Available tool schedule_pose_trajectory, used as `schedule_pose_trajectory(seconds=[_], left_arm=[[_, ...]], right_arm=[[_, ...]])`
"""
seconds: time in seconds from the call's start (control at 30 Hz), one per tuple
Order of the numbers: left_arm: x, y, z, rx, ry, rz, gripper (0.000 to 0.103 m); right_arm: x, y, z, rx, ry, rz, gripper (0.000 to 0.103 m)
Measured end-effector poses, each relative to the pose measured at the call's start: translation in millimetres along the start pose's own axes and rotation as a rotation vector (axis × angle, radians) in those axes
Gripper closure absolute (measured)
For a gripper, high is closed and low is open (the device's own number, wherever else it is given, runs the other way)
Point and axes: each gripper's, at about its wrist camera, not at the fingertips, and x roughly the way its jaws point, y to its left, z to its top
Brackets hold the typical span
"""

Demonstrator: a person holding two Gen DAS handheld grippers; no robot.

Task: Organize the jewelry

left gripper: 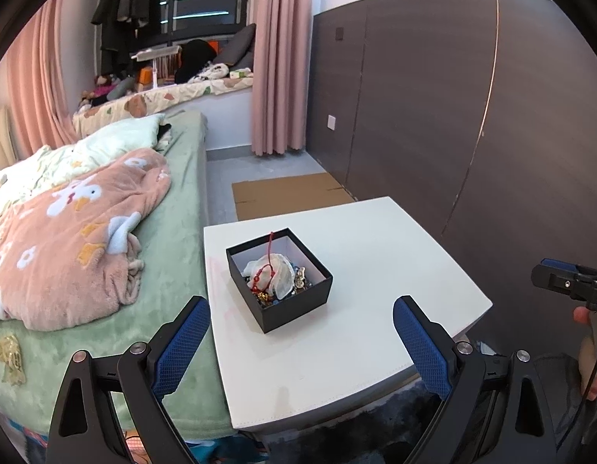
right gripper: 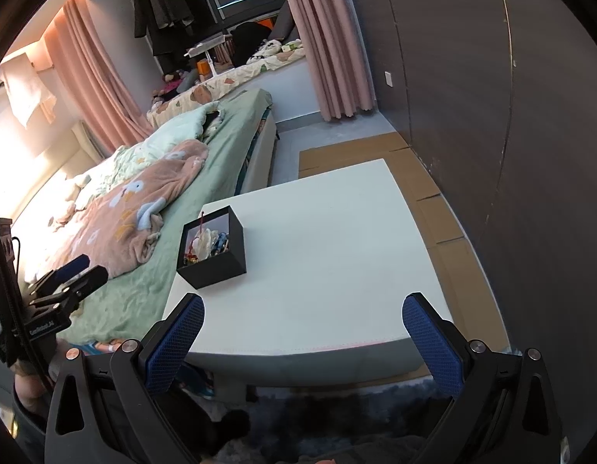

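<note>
Bedside white bench (left gripper: 375,270): black jewelry box (left gripper: 279,284) dead ahead of left hand-held gripper (left gripper: 301,342), nearer; right hand-held gripper (right gripper: 303,338) offset right. Both wide, empty.

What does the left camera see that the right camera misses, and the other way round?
Only the left view shows gold trinkets lying on the green sheet, and the right hand-held gripper at its edge. Only the right view shows a cloth hanging on the far wall, and the left hand-held gripper. Both show the open black box of jewelry on the white table, beside the bed.
</note>
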Motion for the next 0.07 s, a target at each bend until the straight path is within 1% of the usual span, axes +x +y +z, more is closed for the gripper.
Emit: schedule_pose_trajectory(seconds=[0.07], left_arm=[[1.1, 0.5, 0.1, 0.005, 0.007, -0.001, 0.007]], right_arm=[[0.1, -0.6, -0.2, 0.001, -0.002, -0.006, 0.0]])
